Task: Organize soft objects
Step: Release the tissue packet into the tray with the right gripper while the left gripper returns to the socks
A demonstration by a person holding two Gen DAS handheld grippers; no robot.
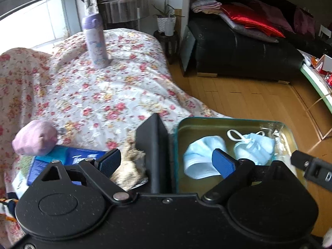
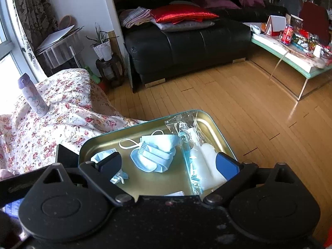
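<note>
Left gripper (image 1: 167, 161): jaws spread wide, nothing between the pads. Straddling the near left wall of the open metal tin (image 1: 238, 122), left finger outside it, right finger inside. Just beyond the right finger, a crumpled blue face mask (image 1: 202, 157); farther right in the tin, a second blue mask (image 1: 256, 147) with white ear loops. Between the fingers, an upright black panel (image 1: 154, 145) against the tin's left wall. Beside the left finger, outside the tin, a tan fluffy lump (image 1: 129, 166); past it, farther left, a blue packet (image 1: 68, 157) and a pink soft bundle (image 1: 35, 138) touching that packet. All of these shown only by the left wrist view. Far ahead and left on the floral cloth (image 1: 99, 91), a purple bottle (image 1: 96, 41) standing upright.

Right gripper (image 2: 169, 162): jaws wide apart too, gripping nothing, both fingers over the tin (image 2: 215, 128). Between the fingers and slightly ahead, a folded blue mask (image 2: 155, 155) lying free on the tin floor. Under the left finger, another crumpled mask (image 2: 103, 157), partly hidden. Beside the right finger, a clear plastic wrapper (image 2: 197, 161) with white contents, plainly visible only here; in the left wrist view merely a glint at the tin's far right. The purple bottle (image 2: 34, 95) again, far to the left.
</note>
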